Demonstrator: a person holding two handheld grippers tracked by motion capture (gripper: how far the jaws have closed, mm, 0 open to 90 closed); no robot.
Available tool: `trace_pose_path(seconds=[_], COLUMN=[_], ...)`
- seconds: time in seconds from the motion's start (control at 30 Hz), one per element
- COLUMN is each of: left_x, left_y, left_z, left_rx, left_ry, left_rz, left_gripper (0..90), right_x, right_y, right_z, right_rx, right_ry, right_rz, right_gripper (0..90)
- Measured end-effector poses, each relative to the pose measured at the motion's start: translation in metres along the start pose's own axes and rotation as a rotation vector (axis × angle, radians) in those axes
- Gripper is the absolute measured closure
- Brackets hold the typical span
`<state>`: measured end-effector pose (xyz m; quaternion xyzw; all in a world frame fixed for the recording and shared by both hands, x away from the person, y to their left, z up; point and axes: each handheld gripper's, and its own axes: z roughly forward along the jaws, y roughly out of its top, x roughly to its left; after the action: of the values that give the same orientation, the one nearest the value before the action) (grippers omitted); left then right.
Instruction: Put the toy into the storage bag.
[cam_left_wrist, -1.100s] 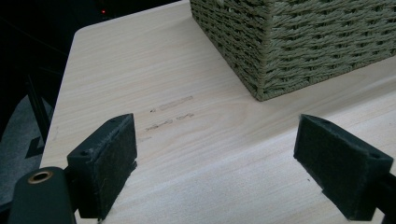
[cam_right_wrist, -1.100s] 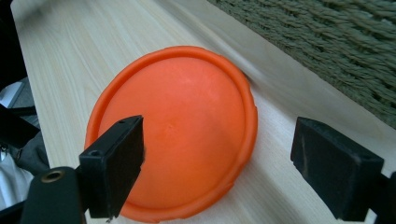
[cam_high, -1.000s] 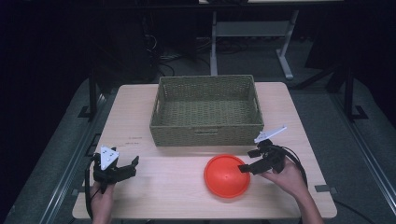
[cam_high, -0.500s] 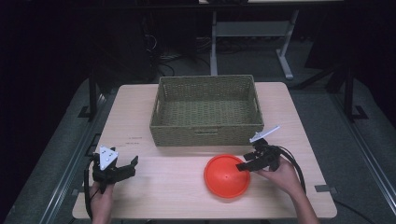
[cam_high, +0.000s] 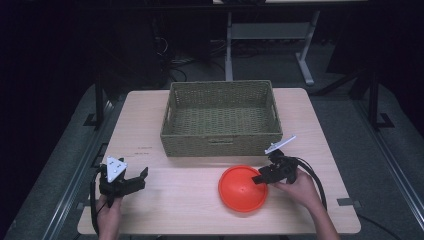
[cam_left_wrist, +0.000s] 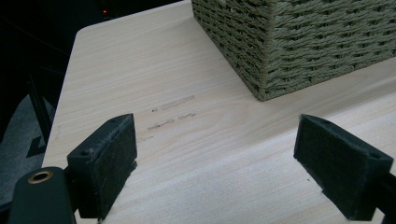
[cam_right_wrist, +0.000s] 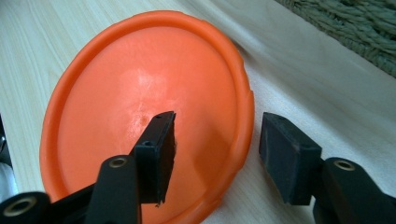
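Note:
An orange plate (cam_high: 240, 191) lies on the wooden table (cam_high: 175, 205), in front of the woven basket (cam_high: 220, 141). My right gripper (cam_high: 259, 178) is at the plate's right edge. In the right gripper view, one jaw hangs over the inside of the plate (cam_right_wrist: 140, 93) and the other stands outside its rim. The right gripper (cam_right_wrist: 217, 128) has just been closing, with the rim between the pads and a gap still visible on both sides. My left gripper (cam_high: 140, 180) rests near the front left of the table, and its jaws (cam_left_wrist: 215, 149) stand wide apart over bare wood.
The olive-green basket (cam_left_wrist: 303, 46) sits at the middle back of the table and holds nothing that I can see. Its front wall (cam_right_wrist: 355, 28) is close behind the plate. Cables trail from both grippers toward the table's front edge.
The right gripper's jaws have narrowed around the plate's right rim, and its hand has edged slightly toward the plate. The left gripper and the plate have stayed in place.

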<state>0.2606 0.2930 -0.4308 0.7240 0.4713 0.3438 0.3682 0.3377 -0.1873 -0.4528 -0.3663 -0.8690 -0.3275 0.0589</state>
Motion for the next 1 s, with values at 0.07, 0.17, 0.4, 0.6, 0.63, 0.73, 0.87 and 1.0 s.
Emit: trace_pose_path(seconds=[0.07,0.17,0.4,0.6,0.63,0.73,0.87,1.0], left_x=[0.0,0.0,0.0,-0.001,-0.001,-0.001,-0.001,-0.001], left_y=[0.0,0.0,0.0,0.0,0.0,0.0,0.0,0.0], left_z=[0.0,0.0,0.0,0.001,0.001,0.001,0.001,0.001], left_rx=[-0.002,-0.002,0.0,0.0,0.0,0.002,0.0,-0.001], left_ry=[-0.001,0.0,-0.002,-0.002,-0.003,-0.004,-0.003,-0.003], left_rz=[-0.002,-0.001,0.002,-0.002,-0.001,0.003,-0.002,0.0], left_gripper=[12.8,12.7,12.7,12.7,12.8,12.8,12.8,12.8], right_x=[-0.001,-0.001,-0.003,-0.004,-0.005,-0.006,-0.007,-0.006], right_y=[0.0,0.0,-0.004,-0.008,-0.008,-0.009,-0.009,-0.008], right_z=[0.003,0.004,0.004,0.001,0.001,0.001,-0.002,-0.007], right_rx=[0.008,0.012,-0.001,-0.029,-0.032,-0.029,-0.038,-0.05], right_ry=[0.007,0.016,0.029,0.035,0.034,0.038,0.055,0.078], right_rz=[0.002,0.002,0.015,0.015,0.014,0.016,0.023,0.022], right_gripper=[47.8,50.5,55.0,61.0,62.0,65.1,69.6,74.7])
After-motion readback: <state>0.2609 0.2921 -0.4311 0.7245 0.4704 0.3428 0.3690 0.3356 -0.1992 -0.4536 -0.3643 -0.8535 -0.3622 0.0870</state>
